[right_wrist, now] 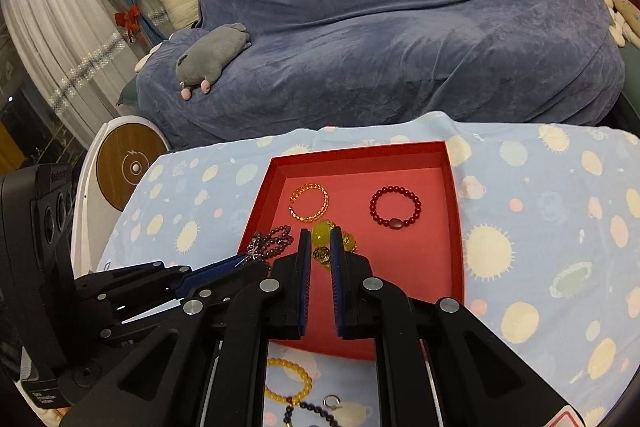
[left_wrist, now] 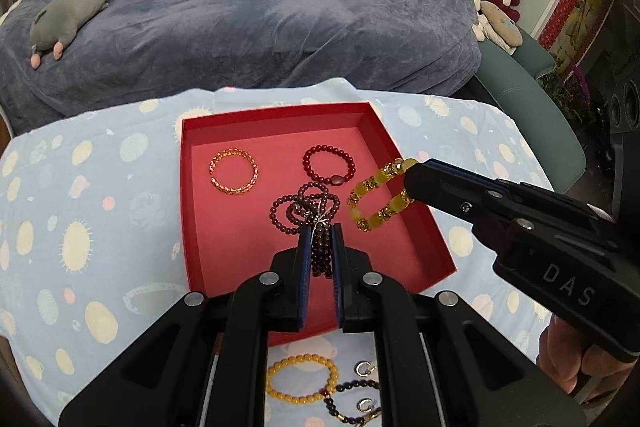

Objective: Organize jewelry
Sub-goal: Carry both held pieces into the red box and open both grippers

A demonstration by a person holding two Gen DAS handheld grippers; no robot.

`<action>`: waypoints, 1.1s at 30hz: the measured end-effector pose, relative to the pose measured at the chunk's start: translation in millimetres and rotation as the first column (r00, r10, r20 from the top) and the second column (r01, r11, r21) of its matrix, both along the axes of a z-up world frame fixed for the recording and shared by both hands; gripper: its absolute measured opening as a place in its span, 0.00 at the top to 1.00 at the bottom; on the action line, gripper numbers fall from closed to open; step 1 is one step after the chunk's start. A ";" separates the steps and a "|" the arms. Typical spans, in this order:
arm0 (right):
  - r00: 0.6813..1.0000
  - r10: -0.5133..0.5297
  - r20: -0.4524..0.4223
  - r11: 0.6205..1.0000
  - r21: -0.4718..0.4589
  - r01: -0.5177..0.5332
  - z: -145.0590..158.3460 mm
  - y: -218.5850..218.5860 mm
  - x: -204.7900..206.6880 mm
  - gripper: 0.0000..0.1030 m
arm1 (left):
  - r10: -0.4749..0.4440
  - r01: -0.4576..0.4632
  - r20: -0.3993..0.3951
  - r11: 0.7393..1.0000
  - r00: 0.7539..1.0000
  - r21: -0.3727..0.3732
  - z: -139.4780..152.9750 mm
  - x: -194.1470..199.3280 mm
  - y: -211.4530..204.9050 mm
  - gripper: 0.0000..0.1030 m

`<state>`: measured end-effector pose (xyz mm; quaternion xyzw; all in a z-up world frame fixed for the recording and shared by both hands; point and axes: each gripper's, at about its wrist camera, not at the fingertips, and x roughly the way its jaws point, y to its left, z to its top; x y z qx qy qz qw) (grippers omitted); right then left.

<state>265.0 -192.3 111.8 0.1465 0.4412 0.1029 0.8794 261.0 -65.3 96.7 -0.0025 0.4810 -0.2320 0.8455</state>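
White letters "DAS" show on the right gripper body. The speaker at left carries a label too blurred to read.

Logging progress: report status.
Left gripper shut on purple bead strand. Right gripper shut on yellow bracelet. Both over red tray. Nothing blocking.

Each matte black plastic left gripper and matte black plastic right gripper has blue ribbed finger pads and round silver pivot screws. White "DAS" lettering marks the right body. Bare skin grips it.
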 end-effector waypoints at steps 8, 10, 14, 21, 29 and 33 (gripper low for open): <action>0.991 -0.037 -0.126 0.998 -0.051 0.031 -72.2 -13.6 36.4 0.92 | 0.062 -0.059 -0.095 0.998 0.994 0.033 -62.3 39.9 6.1 0.91; 0.989 -0.051 -0.138 0.996 -0.083 0.040 -81.0 -17.5 40.3 0.91 | 0.069 -0.065 -0.101 0.997 0.992 0.036 -69.3 44.2 8.1 0.91; 0.991 -0.065 -0.115 0.988 -0.149 0.048 -82.6 -22.3 42.5 0.87 | 0.067 -0.064 -0.057 0.996 0.996 0.055 -70.1 43.0 9.0 0.90; 0.997 -0.069 -0.028 0.975 -0.213 0.062 -53.3 -24.2 23.5 0.64 | 0.132 -0.133 0.007 0.991 0.991 0.024 -49.6 33.7 20.5 0.42; 0.997 -0.072 0.006 0.976 -0.204 0.072 -25.6 -16.7 -31.5 0.63 | 0.117 -0.118 0.058 0.993 0.991 0.025 -17.9 -14.2 31.9 0.42; 0.997 -0.075 -0.007 0.976 -0.206 0.072 -24.7 -10.4 -69.2 0.63 | 0.116 -0.117 0.054 0.993 0.992 0.013 -10.8 -46.1 40.1 0.42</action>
